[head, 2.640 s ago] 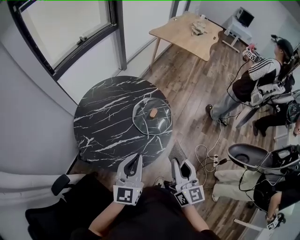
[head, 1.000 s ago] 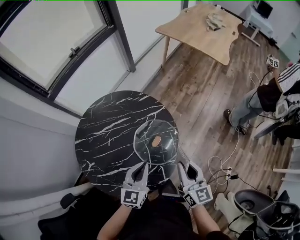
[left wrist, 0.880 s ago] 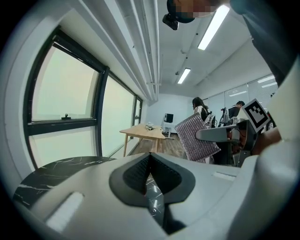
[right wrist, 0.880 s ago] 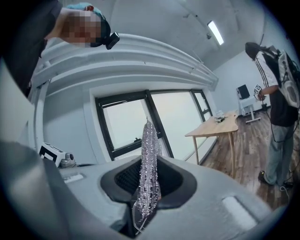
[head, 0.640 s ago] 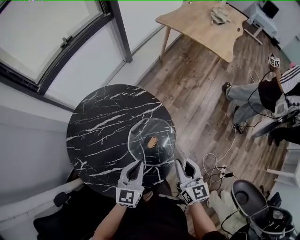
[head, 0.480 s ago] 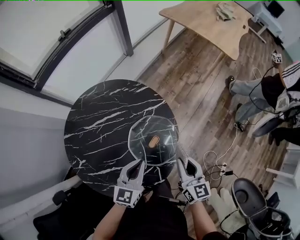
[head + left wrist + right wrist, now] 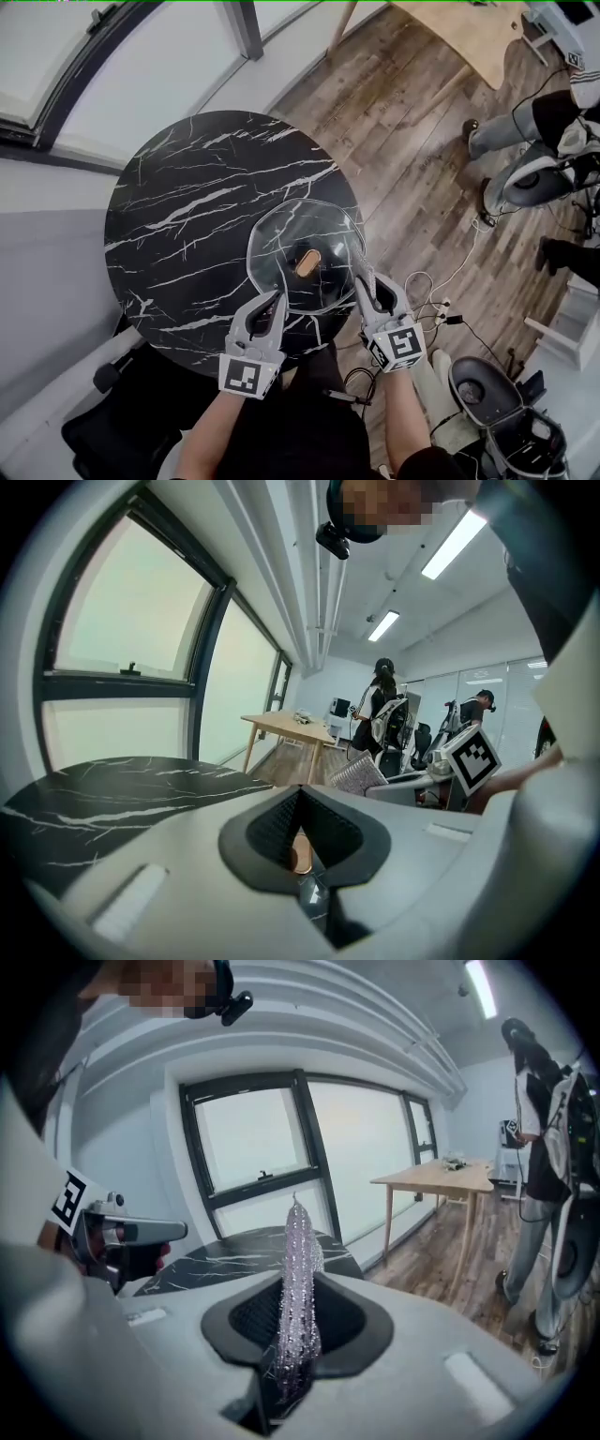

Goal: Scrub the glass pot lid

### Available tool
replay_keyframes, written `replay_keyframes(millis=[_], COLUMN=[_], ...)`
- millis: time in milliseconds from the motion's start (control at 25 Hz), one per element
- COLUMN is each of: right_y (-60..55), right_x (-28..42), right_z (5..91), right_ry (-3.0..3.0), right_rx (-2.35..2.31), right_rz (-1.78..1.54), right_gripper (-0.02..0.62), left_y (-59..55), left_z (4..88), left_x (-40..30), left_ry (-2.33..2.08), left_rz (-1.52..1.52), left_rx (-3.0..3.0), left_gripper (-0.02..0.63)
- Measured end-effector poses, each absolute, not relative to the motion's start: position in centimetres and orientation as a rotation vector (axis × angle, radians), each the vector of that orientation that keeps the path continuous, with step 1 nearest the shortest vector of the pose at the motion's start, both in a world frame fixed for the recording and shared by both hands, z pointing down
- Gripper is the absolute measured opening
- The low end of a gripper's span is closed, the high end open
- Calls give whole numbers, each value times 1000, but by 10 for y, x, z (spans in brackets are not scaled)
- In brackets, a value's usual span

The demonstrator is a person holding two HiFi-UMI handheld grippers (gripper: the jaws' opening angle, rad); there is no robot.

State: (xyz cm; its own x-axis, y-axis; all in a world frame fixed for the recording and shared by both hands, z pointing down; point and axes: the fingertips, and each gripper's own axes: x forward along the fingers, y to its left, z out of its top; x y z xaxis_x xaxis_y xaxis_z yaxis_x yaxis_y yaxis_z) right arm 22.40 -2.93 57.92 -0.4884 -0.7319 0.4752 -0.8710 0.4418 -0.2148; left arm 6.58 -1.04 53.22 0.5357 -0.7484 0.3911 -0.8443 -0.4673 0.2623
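Black marble table (image 7: pixel 178 216) under glass pot lid (image 7: pixel 305 251), wood floor (image 7: pixel 412 159); left gripper (image 7: pixel 274 300) fingers together, right gripper (image 7: pixel 367 283) clamping scrubber (image 7: pixel 298 1274).

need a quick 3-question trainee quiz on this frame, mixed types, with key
1. True or false: the glass pot lid lies on the wooden floor.
2. The right gripper holds in its jaws: A) a bottle, B) a sparkly scrubber, C) nothing.
3. Fill in: the tips of the left gripper are at the lid's ___ (rim or knob).
Key: 1 false, it is on the black marble table; 2 B; 3 rim.
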Motion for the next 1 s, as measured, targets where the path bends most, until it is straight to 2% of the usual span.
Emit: replay_keyframes(millis=[160,400,1000], right_y=[-44,-73,-70], right_x=[231,224,211], right_z=[605,629,705], right_ry=[-2311,-2211,-1984], right_rx=[1309,1131,740], right_rz=[598,315,192], right_gripper=[75,75,75], left_y=[-15,-16,-12], left_z=[541,548,553], left_x=[64,64,61], left_ry=[-1293,-1279,-1296], left_rz=[315,337,327], left_rx=[2347,2354,2331], left_gripper=[2,2,2])
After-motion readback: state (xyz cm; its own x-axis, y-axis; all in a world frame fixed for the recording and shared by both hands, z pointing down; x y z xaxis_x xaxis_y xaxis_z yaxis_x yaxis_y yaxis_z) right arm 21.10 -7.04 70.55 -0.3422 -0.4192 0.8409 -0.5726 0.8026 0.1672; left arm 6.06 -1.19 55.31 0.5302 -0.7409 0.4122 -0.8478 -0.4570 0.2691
